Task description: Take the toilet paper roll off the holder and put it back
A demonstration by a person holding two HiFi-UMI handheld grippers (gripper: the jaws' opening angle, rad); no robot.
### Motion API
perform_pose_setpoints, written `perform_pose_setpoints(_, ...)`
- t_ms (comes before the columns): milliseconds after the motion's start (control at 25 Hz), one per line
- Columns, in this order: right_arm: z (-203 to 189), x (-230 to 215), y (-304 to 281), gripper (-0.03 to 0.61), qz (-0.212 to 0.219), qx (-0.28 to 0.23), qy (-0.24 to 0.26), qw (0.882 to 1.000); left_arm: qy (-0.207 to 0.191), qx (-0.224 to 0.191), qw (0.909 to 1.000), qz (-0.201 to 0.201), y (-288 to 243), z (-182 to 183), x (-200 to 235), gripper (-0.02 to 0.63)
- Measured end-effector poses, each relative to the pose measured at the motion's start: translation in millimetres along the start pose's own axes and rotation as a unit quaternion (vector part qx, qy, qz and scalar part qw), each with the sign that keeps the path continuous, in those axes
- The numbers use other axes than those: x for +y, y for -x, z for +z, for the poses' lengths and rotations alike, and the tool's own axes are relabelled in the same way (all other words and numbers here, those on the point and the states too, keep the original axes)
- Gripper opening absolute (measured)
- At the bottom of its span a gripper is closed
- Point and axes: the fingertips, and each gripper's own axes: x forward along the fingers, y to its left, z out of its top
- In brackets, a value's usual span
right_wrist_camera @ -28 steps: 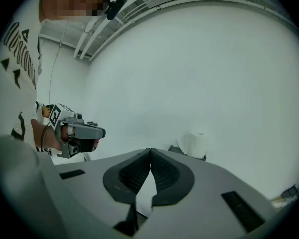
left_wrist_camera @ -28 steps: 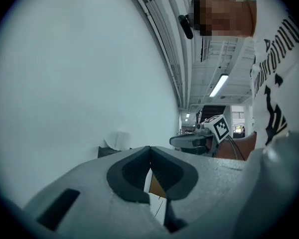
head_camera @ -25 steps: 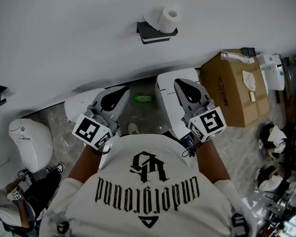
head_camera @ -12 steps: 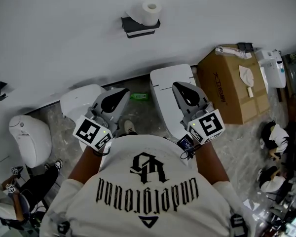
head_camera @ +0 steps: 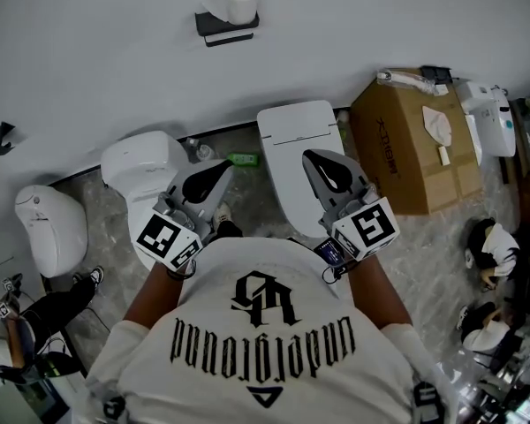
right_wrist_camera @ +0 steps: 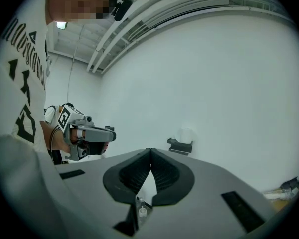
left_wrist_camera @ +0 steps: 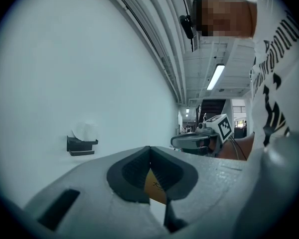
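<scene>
One toilet paper roll (head_camera: 239,1) is noted upright on the black holder (head_camera: 223,26) fixed to the white wall (head_camera: 106,60). Over the last second both have been shifted up and to the left in the head view and rendered smaller, and more of the white toilet (head_camera: 296,144) below has been uncovered. The gap to the wall is therefore judged widened, not closed. The left tongs (head_camera: 223,168) and right tongs (head_camera: 314,157) are held well apart from the roll, each pair pressed together on nothing. Whether the roll is yet to be taken or already returned cannot be told.
</scene>
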Motion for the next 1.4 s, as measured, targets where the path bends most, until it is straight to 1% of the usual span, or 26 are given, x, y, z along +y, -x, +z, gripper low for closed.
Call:
perform_pose_setpoints(320, -17, 24, 56, 0.014, 0.03, -0.007, -0.003, 1.0, 0.002, 0.01, 0.9997, 0.022, 15, -22, -64, 0.014)
perform_pose_setpoints(480, -20, 35, 77, 0.014, 0.033, -0.007, -0.005, 0.999, -0.003, 0.015, 0.9995, 0.026, 26, -23, -84, 0.014)
perform_pose_setpoints(680, -19, 48, 89, 0.014, 0.039, -0.011, -0.005, 0.999, -0.011, 0.02, 0.9995, 0.022, 32, -23, -95, 0.014)
perform_pose_setpoints(920, -19, 67, 94, 0.014, 0.047, -0.013, 0.001, 0.999, -0.008, 0.02, 0.9997, 0.013, 39, -29, -105, 0.014)
perform_pose_setpoints(1160, -14, 81, 91, 0.014, 0.054, -0.015, 0.004, 0.998, -0.012, 0.014, 0.9998, 0.003, 49, -22, -103, 0.014)
perform_pose_setpoints(1400, -4, 89, 87, 0.014, 0.067, -0.019, 0.015, 0.997, -0.016, 0.008, 0.9998, 0.008, 55, -15, -102, 0.014)
